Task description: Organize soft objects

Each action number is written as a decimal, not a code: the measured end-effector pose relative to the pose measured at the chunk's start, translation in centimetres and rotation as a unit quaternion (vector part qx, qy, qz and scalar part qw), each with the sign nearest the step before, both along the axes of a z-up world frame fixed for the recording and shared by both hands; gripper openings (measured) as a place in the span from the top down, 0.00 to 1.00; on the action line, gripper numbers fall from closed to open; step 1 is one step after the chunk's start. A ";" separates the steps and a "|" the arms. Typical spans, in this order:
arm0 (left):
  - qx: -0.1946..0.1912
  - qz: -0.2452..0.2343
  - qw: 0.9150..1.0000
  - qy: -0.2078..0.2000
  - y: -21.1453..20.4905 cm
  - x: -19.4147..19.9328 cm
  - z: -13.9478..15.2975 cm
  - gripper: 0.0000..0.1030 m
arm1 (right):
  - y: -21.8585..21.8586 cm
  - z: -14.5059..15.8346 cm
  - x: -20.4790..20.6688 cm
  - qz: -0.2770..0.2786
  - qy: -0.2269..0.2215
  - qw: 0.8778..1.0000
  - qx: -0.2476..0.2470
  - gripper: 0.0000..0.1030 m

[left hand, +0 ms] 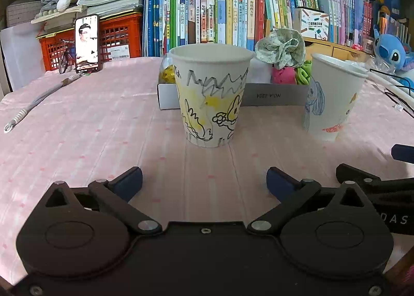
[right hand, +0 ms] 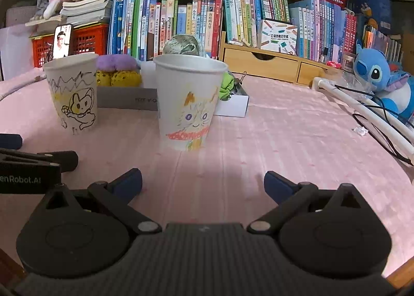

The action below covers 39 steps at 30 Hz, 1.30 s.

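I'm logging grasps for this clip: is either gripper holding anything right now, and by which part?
Nothing is held. The left gripper and right gripper are both open over bare tablecloth, short of the cups.

Behind the pink tablecloth (left hand: pixel 90 127) you see a wall of books (left hand: pixel 220 11). Left of them a phone (left hand: pixel 87 43) leans on a red crate (left hand: pixel 119 37); right of them sits a blue plush (right hand: pixel 375 76).
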<state>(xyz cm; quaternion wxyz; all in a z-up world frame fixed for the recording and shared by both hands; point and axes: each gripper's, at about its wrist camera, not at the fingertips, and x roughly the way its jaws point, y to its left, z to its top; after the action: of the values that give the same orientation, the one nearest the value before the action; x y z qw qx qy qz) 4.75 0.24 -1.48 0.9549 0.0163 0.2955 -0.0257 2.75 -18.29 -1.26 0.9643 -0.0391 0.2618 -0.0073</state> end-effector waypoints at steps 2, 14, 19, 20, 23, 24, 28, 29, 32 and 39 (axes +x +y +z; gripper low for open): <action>0.000 0.000 1.000 0.001 0.0 0.0 0.0 0.00 | 0.0 0.0 0.0 0.000 0.002 1.000 0.000 0.00; 0.002 -0.001 1.000 0.004 0.0 0.1 0.0 0.00 | -0.2 0.0 0.2 0.006 0.014 1.000 0.005 0.00; 0.001 -0.001 1.000 0.006 0.0 0.2 0.0 0.00 | -0.2 0.0 0.3 0.006 0.014 1.000 0.007 0.00; 0.001 -0.001 1.000 0.007 0.0 0.2 0.0 0.00 | -0.2 0.0 0.3 0.006 0.014 1.000 0.007 0.00; 0.001 -0.001 1.000 0.009 0.0 0.2 0.0 0.00 | -0.3 -0.1 0.3 0.006 0.015 1.000 0.008 0.00; 0.001 -0.001 1.000 0.010 0.0 0.3 0.0 0.00 | -0.3 -0.1 0.3 0.005 0.016 1.000 0.009 0.00; 0.002 0.000 1.000 0.008 0.0 0.2 -0.1 0.00 | -0.3 -0.2 0.3 0.005 0.017 1.000 0.012 0.00; 0.002 -0.001 1.000 0.009 0.0 0.1 -0.1 0.00 | -0.4 -0.2 0.3 0.005 0.018 1.000 0.013 0.00; 0.002 -0.004 1.000 0.010 0.1 0.1 0.0 0.00 | -0.4 -0.2 0.4 0.005 0.020 1.000 0.016 0.00; 0.002 -0.005 1.000 0.012 0.1 0.2 0.0 0.00 | -0.4 -0.2 0.4 0.004 0.021 1.000 0.019 0.00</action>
<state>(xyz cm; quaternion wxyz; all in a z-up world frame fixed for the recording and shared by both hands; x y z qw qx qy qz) 4.90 0.32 -1.45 0.9511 0.0196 0.3067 -0.0299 3.18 -18.73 -1.44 0.9592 -0.0224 0.2820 0.0026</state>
